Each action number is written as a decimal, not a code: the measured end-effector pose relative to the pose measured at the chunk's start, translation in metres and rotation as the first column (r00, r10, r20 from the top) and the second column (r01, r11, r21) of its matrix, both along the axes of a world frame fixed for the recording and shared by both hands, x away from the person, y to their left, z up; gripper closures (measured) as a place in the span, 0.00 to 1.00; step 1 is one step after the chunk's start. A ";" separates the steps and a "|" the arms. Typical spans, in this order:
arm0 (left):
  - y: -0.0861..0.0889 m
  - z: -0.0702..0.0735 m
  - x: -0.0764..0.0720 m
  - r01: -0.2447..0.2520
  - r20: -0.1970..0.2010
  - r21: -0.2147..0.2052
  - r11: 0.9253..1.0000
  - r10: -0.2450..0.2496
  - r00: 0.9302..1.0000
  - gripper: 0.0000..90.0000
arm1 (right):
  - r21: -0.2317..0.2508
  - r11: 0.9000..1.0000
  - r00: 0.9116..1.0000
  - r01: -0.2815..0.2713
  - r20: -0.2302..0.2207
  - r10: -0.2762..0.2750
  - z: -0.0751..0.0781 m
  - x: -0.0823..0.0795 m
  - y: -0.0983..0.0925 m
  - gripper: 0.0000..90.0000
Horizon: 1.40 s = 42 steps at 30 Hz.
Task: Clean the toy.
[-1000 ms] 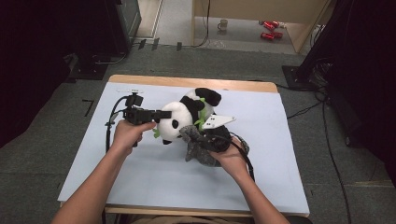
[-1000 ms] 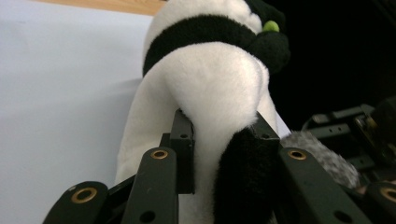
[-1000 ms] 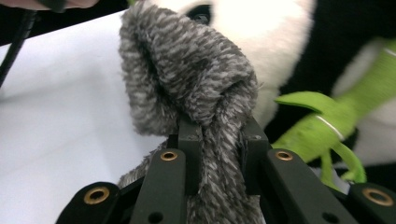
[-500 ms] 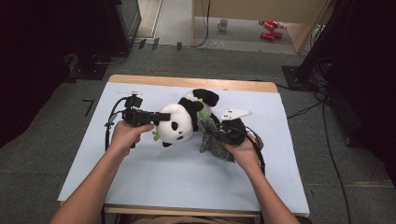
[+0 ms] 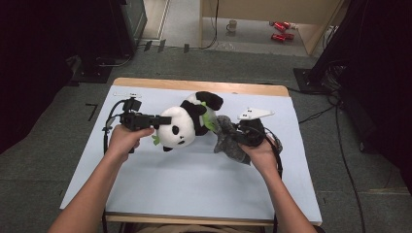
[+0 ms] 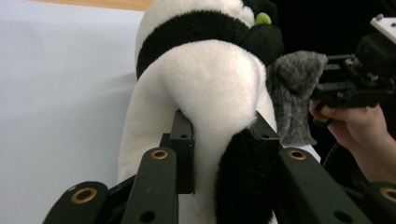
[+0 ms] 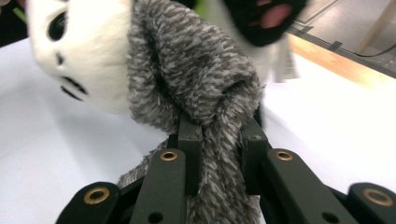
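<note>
L hand-held gripper is clamped on panda. R hand-held gripper is clamped on grey cloth, panda just beside it.

R claw pinches grey fuzzy cloth w/ both black jaws, fabric bunched between pads & rising to 12 o'clock. Panda behind cloth: white face at 10 o'clock, eye patch & nose visible; black paw w/ pink pad at 1 o'clock, blurred. Desk white, wood edge at 2 o'clock.
</note>
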<state>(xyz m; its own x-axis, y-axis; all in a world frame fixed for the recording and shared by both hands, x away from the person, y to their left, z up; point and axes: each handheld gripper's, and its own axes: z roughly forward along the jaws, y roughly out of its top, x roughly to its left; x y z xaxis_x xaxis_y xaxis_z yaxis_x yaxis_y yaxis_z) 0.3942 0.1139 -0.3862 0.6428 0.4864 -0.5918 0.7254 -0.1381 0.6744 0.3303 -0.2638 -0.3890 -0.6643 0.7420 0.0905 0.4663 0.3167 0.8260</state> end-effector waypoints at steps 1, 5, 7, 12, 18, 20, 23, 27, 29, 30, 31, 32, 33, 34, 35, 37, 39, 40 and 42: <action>0.001 0.001 0.000 0.006 -0.004 0.000 1.000 -0.006 1.000 0.78 | 0.003 1.000 1.000 0.007 0.003 -0.007 0.001 0.000 -0.002 0.86; 0.001 0.001 -0.002 0.043 0.008 0.014 0.999 -0.043 0.999 0.78 | 0.011 1.000 1.000 0.021 0.010 -0.021 0.005 0.001 -0.011 0.86; 0.001 0.000 -0.002 0.057 0.004 0.021 0.998 -0.057 0.998 0.78 | 0.013 1.000 1.000 0.021 0.004 -0.021 0.006 0.001 -0.016 0.86; 0.002 0.000 -0.005 0.107 0.019 0.020 0.994 -0.107 0.994 0.77 | 0.017 1.000 1.000 0.026 -0.004 -0.026 0.008 0.003 -0.027 0.85; 0.000 -0.003 -0.008 0.161 0.027 0.032 0.987 -0.161 0.987 0.77 | 0.011 0.999 0.999 0.033 -0.025 -0.033 0.009 0.005 -0.042 0.85; -0.001 -0.005 -0.009 0.173 0.023 0.041 0.984 -0.174 0.984 0.76 | 0.017 0.999 0.999 0.038 -0.034 -0.037 0.008 0.006 -0.047 0.85; -0.005 -0.010 -0.009 0.169 0.018 0.064 0.984 -0.171 0.985 0.76 | 0.026 0.998 0.998 0.051 -0.043 -0.049 0.007 0.006 -0.053 0.85; -0.002 -0.013 -0.007 0.158 0.015 0.059 0.986 -0.159 0.987 0.76 | 0.000 0.999 0.997 0.052 -0.051 -0.052 0.004 0.005 -0.053 0.85; 0.000 -0.013 -0.005 0.148 0.021 0.070 0.987 -0.149 0.989 0.76 | -0.005 0.998 0.997 0.059 -0.059 -0.059 0.000 0.006 -0.056 0.85; 0.002 -0.013 -0.004 0.137 0.021 0.068 0.988 -0.139 0.990 0.76 | -0.008 0.998 0.995 0.066 -0.068 -0.066 -0.002 0.006 -0.059 0.85; 0.005 -0.014 -0.002 0.121 0.032 0.064 0.991 -0.124 0.992 0.76 | -0.011 0.997 0.994 0.073 -0.078 -0.074 -0.004 0.007 -0.061 0.85; 0.007 -0.014 -0.001 0.109 0.040 0.060 0.992 -0.112 0.993 0.76 | -0.010 0.997 0.994 0.076 -0.081 -0.077 -0.007 0.007 -0.064 0.85; 0.009 -0.015 0.001 0.102 0.040 0.054 0.993 -0.104 0.994 0.76 | -0.007 0.997 0.993 0.076 -0.087 -0.076 -0.009 0.007 -0.066 0.85; 0.011 -0.016 0.004 0.099 0.032 0.048 0.994 -0.101 0.994 0.76 | -0.010 0.997 0.993 0.079 -0.091 -0.080 -0.011 0.006 -0.067 0.85; 0.013 -0.017 0.007 0.094 0.028 0.041 0.995 -0.095 0.995 0.76 | -0.011 0.997 0.992 0.081 -0.098 -0.082 -0.013 0.006 -0.068 0.85; 0.014 -0.018 0.010 0.088 0.038 0.039 0.995 -0.090 0.995 0.76 | -0.018 0.997 0.991 0.079 -0.103 -0.081 -0.016 0.006 -0.068 0.85; 0.013 -0.017 0.012 0.073 0.039 0.024 0.997 -0.073 0.997 0.76 | -0.015 0.997 0.991 0.077 -0.109 -0.078 -0.018 0.005 -0.067 0.85; 0.013 -0.017 0.014 0.070 0.041 0.019 0.997 -0.070 0.997 0.76 | -0.016 0.997 0.991 0.074 -0.110 -0.076 -0.019 0.005 -0.066 0.85; 0.012 -0.016 0.019 0.058 0.059 0.013 0.998 -0.059 0.997 0.76 | -0.019 0.998 0.991 0.067 -0.114 -0.069 -0.020 0.006 -0.063 0.85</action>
